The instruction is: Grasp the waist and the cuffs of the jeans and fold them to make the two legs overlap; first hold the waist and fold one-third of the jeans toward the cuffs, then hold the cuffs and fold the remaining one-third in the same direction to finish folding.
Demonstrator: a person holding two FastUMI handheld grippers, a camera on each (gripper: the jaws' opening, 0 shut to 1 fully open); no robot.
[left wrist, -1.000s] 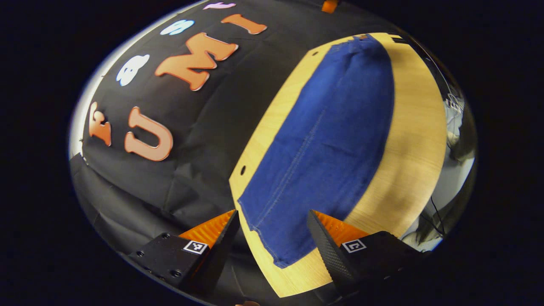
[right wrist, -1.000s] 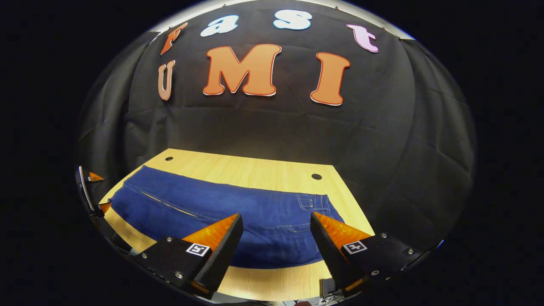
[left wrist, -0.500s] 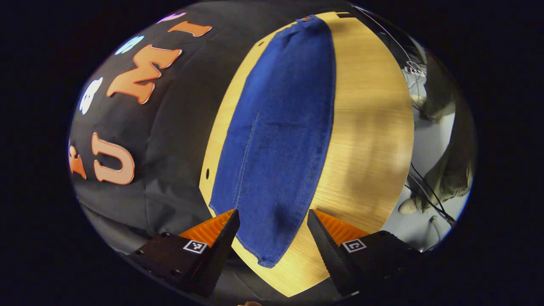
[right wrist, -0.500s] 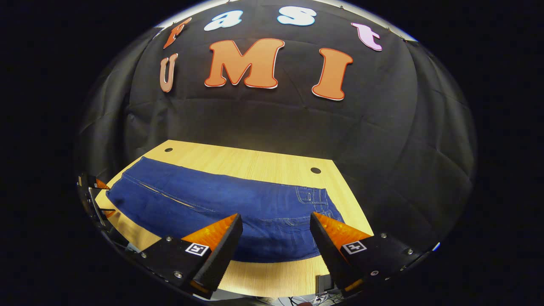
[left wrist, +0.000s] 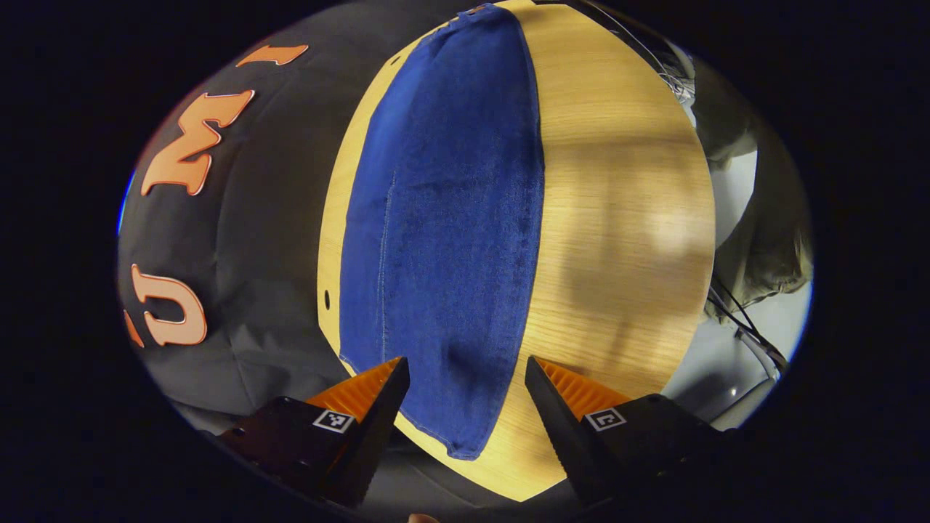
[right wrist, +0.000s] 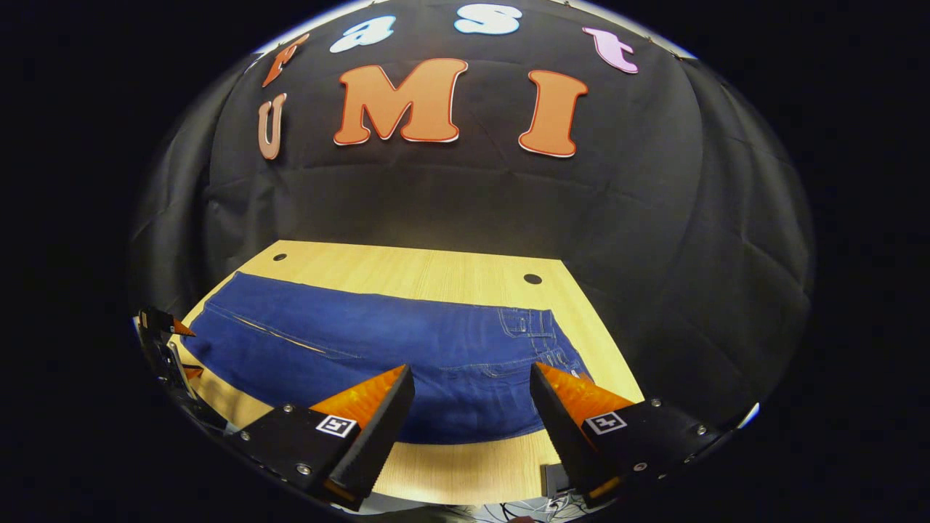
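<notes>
Blue jeans (left wrist: 450, 218) lie flat on the wooden table (left wrist: 617, 218), one leg stacked over the other. In the left gripper view I look along their length; the cuff end (left wrist: 458, 436) lies just beyond my left gripper (left wrist: 465, 410), which is open and holds nothing. In the right gripper view the jeans (right wrist: 349, 349) stretch across the table (right wrist: 421, 269), with the waist (right wrist: 538, 334) at the right. My right gripper (right wrist: 472, 410) hovers open over the near edge by the waist, touching nothing. The left gripper (right wrist: 163, 341) shows small at the far left, by the cuffs.
The table has small round holes (right wrist: 532, 279) near its far edge, against the black cloth wall (right wrist: 654, 240). A person's trouser leg (left wrist: 763, 240) and cables (left wrist: 748, 334) on the floor lie past the table's near side. Bare wood borders the jeans on both long sides.
My left gripper has swung round toward the cuff end, so the jeans now run straight ahead of it. The right gripper has barely shifted. Both stay open.
</notes>
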